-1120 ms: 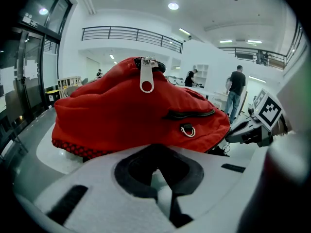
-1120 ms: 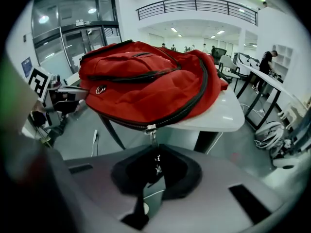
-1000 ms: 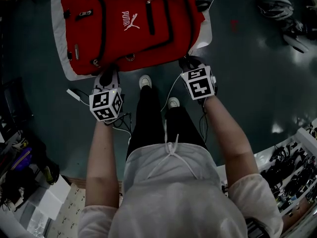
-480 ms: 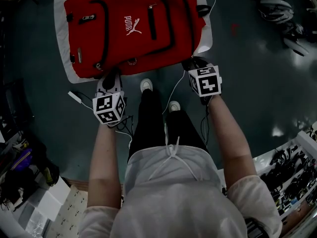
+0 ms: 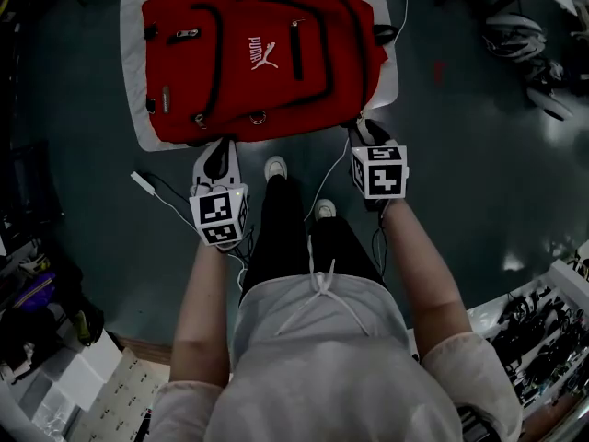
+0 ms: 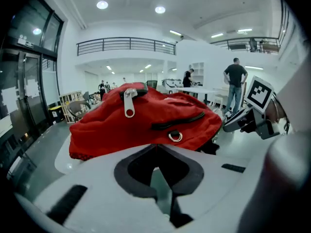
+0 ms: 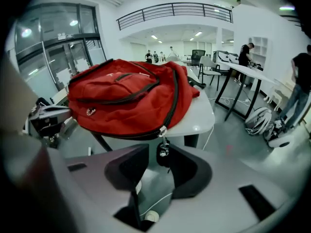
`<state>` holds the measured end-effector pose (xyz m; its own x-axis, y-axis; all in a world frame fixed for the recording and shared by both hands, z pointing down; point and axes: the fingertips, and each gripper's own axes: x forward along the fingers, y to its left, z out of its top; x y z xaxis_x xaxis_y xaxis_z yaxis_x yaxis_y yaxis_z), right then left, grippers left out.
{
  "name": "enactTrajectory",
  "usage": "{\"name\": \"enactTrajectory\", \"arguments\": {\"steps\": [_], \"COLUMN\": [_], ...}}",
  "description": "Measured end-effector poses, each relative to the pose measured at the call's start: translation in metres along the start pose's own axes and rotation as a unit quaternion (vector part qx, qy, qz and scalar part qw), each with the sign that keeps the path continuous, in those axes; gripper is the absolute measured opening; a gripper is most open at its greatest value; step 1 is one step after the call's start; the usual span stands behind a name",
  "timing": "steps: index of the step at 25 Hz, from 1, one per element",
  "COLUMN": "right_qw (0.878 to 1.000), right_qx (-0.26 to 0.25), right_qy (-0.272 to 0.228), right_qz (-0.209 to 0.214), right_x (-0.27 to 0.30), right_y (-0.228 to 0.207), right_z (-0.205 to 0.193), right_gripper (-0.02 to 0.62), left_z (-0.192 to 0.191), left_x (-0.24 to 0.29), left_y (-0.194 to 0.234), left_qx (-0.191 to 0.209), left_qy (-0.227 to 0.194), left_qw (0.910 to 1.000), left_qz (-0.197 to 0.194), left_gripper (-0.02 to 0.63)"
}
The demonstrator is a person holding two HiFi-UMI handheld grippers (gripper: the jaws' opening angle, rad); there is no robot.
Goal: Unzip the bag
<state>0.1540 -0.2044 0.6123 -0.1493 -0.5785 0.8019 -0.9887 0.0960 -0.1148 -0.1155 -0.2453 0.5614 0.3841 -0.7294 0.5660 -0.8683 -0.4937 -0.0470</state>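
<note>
Two jaws of the right gripper (image 7: 158,155), just opened, stand apart around the dangling zipper pull (image 7: 164,147) of the red bag (image 7: 124,101), while the left gripper (image 6: 155,147) is closed and empty.

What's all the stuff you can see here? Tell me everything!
backpack: one, red, lying on the table.
table: one, white, under the backpack.
zipper pull: one, silver, hanging at the backpack's near edge.
cable: one, white, on the floor.
helmets: two, pale, on the floor.
people: several, dark clothes, far back in the room.
shoes: two, white, below the table's edge.
left tongs: one, white, shut, empty.
right tongs: one, white, jaws just opened, zipper pull between them, unclamped.
</note>
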Motion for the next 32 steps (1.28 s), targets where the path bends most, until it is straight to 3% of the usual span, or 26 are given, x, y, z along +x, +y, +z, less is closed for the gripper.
{"name": "enactTrajectory", "arguments": {"steps": [7,12,17,21,27,32], "right_qw": [0.995,0.981,0.962,0.946,0.928,0.925], "right_qx": [-0.015,-0.022,-0.047,-0.052,-0.068,-0.071], "right_qy": [-0.095,-0.186,-0.261,-0.309,-0.359,-0.368], "right_qz": [0.024,0.055,0.07,0.082,0.07,0.07], "right_x": [-0.072,-0.131,-0.197,-0.241,-0.286,-0.302], "right_y": [0.042,0.065,0.078,0.087,0.088,0.087], "right_z": [0.038,0.087,0.123,0.136,0.133,0.122], "right_gripper": [0.046,0.037,0.034,0.03,0.028,0.026], "left_z": [0.05,0.117,0.185,0.223,0.243,0.238], "left_x": [-0.054,-0.09,-0.135,-0.172,-0.209,-0.218], "left_y": [-0.051,-0.067,-0.093,-0.11,-0.131,-0.146], "left_qx": [-0.052,-0.063,-0.04,0.001,0.022,0.031], "left_qy": [-0.063,-0.136,-0.218,-0.271,-0.306,-0.306], "left_qw": [0.9951,0.986,0.9701,0.958,0.9474,0.9473], "left_qz": [-0.054,-0.072,-0.099,-0.094,-0.09,-0.088], "left_gripper": [0.02,0.02,0.02,0.02,0.02,0.02]}}
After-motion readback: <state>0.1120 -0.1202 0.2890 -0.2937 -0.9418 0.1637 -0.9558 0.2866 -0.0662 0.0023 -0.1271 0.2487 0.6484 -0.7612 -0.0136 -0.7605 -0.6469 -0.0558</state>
